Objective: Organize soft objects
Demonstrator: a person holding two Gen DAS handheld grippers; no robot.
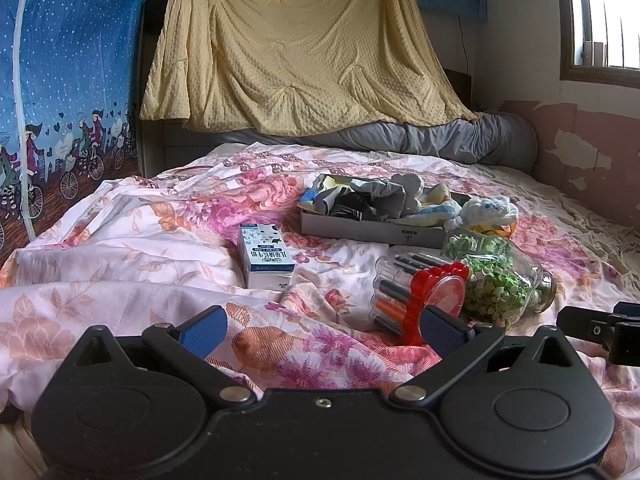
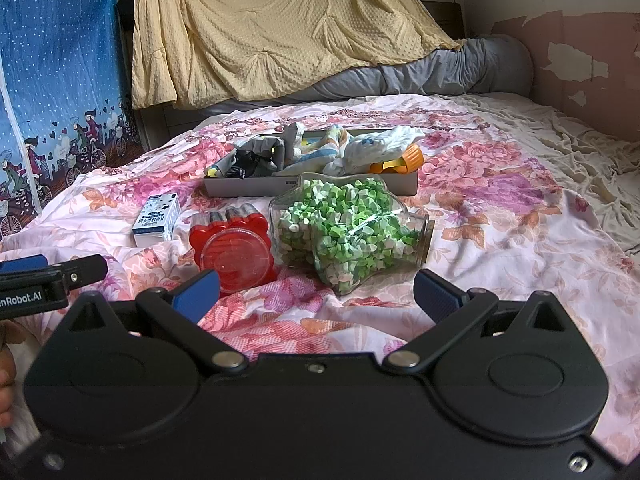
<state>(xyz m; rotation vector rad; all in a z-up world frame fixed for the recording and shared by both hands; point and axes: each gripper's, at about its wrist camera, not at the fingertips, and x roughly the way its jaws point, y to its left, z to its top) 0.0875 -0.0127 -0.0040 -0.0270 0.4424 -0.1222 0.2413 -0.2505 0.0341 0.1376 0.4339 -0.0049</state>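
Observation:
A shallow grey cardboard box [image 1: 360, 229] [image 2: 256, 189] sits on the floral bedspread and holds a heap of soft items: grey and black socks [image 1: 372, 198] [image 2: 256, 156], a striped cloth [image 2: 320, 150] and a white-and-blue cloth [image 1: 486, 208] [image 2: 380, 142] draped over its right end. My left gripper [image 1: 320, 326] is open and empty, low over the bedspread in front of the box. My right gripper [image 2: 316, 290] is open and empty, just short of the jar. Part of the right gripper shows at the left wrist view's right edge [image 1: 600, 326].
A glass jar of green paper stars [image 1: 496, 280] [image 2: 348, 228] lies on its side. A red-lidded tub of markers [image 1: 416, 296] [image 2: 232, 244] lies beside it. A small milk carton [image 1: 266, 258] [image 2: 156, 220] stands to the left. An orange object [image 2: 404, 162] lies in the box's right end. Grey bolster [image 2: 440, 70] at the headboard.

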